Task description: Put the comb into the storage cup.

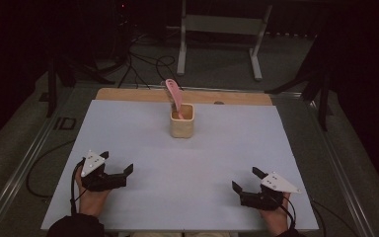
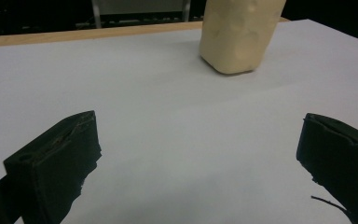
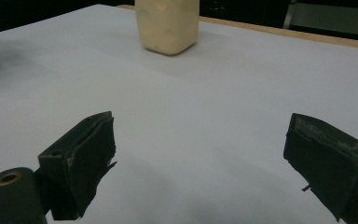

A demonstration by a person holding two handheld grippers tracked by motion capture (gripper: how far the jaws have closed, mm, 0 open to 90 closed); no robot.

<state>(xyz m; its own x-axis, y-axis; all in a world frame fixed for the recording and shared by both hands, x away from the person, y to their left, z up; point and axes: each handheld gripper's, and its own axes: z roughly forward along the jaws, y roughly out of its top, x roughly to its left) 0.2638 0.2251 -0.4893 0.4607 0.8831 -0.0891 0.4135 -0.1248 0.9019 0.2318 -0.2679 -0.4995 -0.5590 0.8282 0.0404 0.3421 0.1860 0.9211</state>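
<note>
A cream-coloured cup [image 1: 182,121] stands upright at the middle back of the white sheet [image 1: 187,163], with a pink utensil [image 1: 173,94] sticking out of its top and leaning to the left. My left gripper [image 1: 117,162] rests low at the front left, open, with nothing between its jaws. At the front right my right gripper [image 1: 247,179] is open too and holds nothing. The cup [image 2: 240,35] rises ahead of the left gripper [image 2: 200,154] in its own view. In the right gripper view the cup [image 3: 167,25] stands far ahead of the right gripper [image 3: 200,158].
The white sheet covers a wooden table whose bare strip [image 1: 128,95] runs along the back edge. Behind the table on the dark floor stand a grey metal frame [image 1: 222,39] and loose cables [image 1: 143,64]. Metal rails [image 1: 24,163] run along both table sides.
</note>
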